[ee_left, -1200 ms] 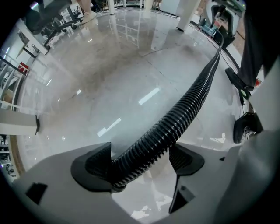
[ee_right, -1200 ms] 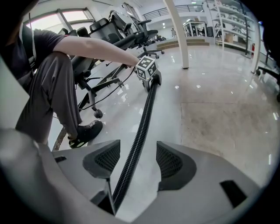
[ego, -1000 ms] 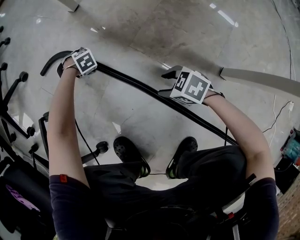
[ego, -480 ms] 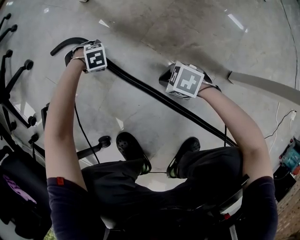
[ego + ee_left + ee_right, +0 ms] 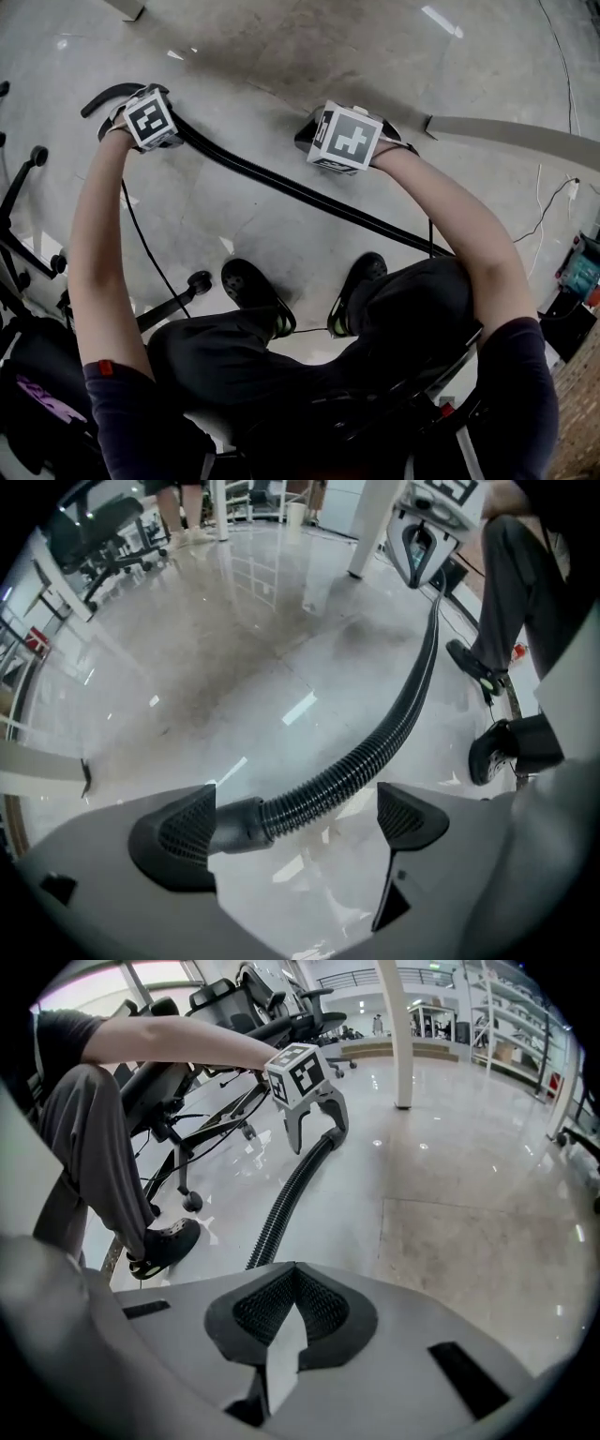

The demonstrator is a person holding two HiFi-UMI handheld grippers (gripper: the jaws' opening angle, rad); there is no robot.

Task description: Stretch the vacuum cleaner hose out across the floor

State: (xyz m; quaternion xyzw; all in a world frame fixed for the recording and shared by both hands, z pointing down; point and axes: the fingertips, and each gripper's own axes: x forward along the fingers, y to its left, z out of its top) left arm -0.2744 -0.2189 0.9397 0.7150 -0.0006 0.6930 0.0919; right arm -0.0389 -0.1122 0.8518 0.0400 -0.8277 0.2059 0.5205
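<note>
The black ribbed vacuum hose [image 5: 272, 183] lies on the floor, running diagonally from upper left to lower right past the person's legs. My left gripper [image 5: 141, 117] is at its far end. In the left gripper view the jaws [image 5: 292, 822] stand wide and are opening. The hose's smooth end cuff [image 5: 234, 822] lies between them against the left pad, with no squeeze on it. My right gripper [image 5: 342, 139] hovers over the middle of the hose. Its pads [image 5: 292, 1302] meet with nothing between them, and the hose [image 5: 281, 1204] passes out of sight under them.
Office chairs with castor bases [image 5: 28, 216] stand at the left, and one castor leg [image 5: 187, 286] is near the person's shoes [image 5: 248, 291]. A pale beam [image 5: 506, 131] lies at the right and a thin cable [image 5: 553, 202] beyond it. A white pillar [image 5: 398, 1035] stands farther off.
Both hands have shifted a little left and away from the body along the hose. The right gripper's jaws, spread over the hose a second ago, are now closed.
</note>
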